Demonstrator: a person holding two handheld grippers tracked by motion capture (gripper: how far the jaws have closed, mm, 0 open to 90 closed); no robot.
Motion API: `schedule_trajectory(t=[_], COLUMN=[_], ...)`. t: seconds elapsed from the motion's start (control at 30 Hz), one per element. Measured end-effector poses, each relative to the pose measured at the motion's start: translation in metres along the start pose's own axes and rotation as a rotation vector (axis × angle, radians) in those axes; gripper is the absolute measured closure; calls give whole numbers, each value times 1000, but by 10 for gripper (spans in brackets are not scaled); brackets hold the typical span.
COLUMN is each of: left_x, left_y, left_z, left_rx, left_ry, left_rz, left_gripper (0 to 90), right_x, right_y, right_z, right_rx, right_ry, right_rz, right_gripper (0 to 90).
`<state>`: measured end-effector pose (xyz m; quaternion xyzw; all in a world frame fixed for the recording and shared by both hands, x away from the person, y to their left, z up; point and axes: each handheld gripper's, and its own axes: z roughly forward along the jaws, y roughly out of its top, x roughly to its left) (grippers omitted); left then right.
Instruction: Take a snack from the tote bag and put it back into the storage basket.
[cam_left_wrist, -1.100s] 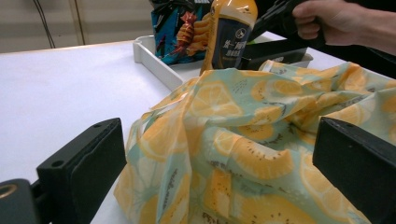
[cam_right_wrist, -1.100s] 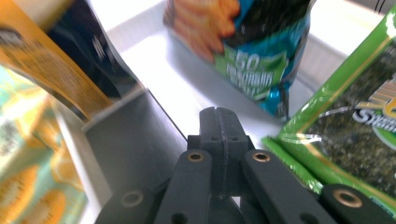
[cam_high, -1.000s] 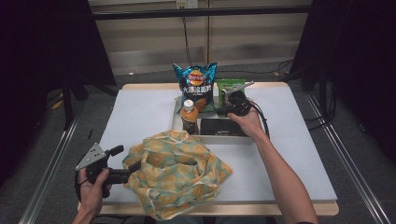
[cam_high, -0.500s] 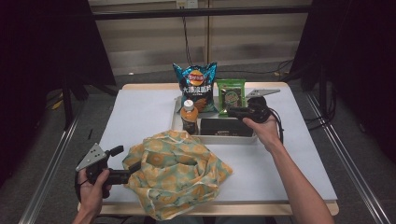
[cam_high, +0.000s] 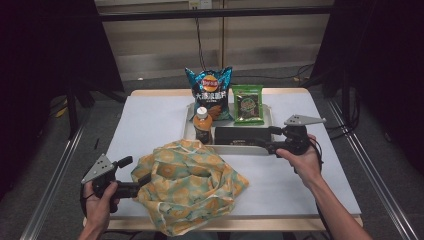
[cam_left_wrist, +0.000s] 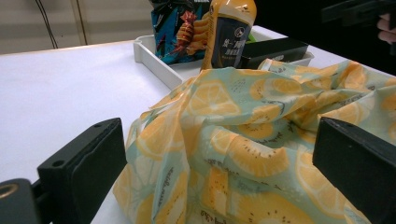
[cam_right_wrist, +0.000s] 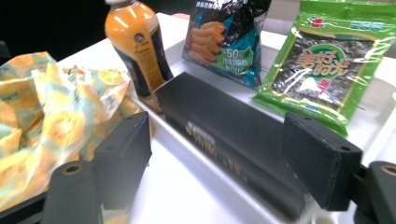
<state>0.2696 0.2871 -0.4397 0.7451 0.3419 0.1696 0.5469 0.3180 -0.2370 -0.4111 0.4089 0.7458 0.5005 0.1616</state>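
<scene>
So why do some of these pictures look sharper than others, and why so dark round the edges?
High view: light falls on the table, surroundings nearly black. Left gripper view: the cloth is fairly crisp, the near jaws soft. Right gripper view: slightly smeared throughout, glare on the green packet, bottle top overexposed.
</scene>
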Motion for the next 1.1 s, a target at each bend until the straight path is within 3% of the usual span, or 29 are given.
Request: schedule_trajectory(t=[0.2, 0.3, 0.43, 0.57, 0.73, 0.8, 0.9, 0.93, 1.0, 1.1], left_x=[-5, -9, -14, -18, -20, -20, -21, -21, -21, -19], left_y=[2, 3, 5, 4, 4, 4, 5, 6, 6, 5], left_z=[-1, -1, -2, 0, -1, -1, -2, -3, -3, -3], left_rx=[-10, -7, -7, -2, 4, 1, -11, 3, -13, -8], left_ry=[-19, -13, -17, -33, -14, -25, -26, -12, -19, -11], left_rz=[5, 7, 17, 23, 26, 25, 26, 42, 28, 29], left_gripper=[25, 25, 25, 25, 26, 26, 26, 26, 26, 26], right_x=[15, 20, 26, 31, 37, 38, 39, 40, 39, 36], right_y=[-17, -26, -35, -46, -64, -70, -79, -84, -91, -93], right_z=[-28, -39, -58, -73, -89, -95, -104, -106, -109, -110], right_rx=[-38, -26, -55, -55, -54, -54, -77, -76, -73, -75], right_ry=[7, -24, -48, -65, -118, -117, -164, -178, -174, -206], right_rz=[22, 12, 33, 53, 48, 58, 61, 65, 74, 77], right_gripper=[109, 67, 44, 44, 43, 42, 34, 34, 37, 34])
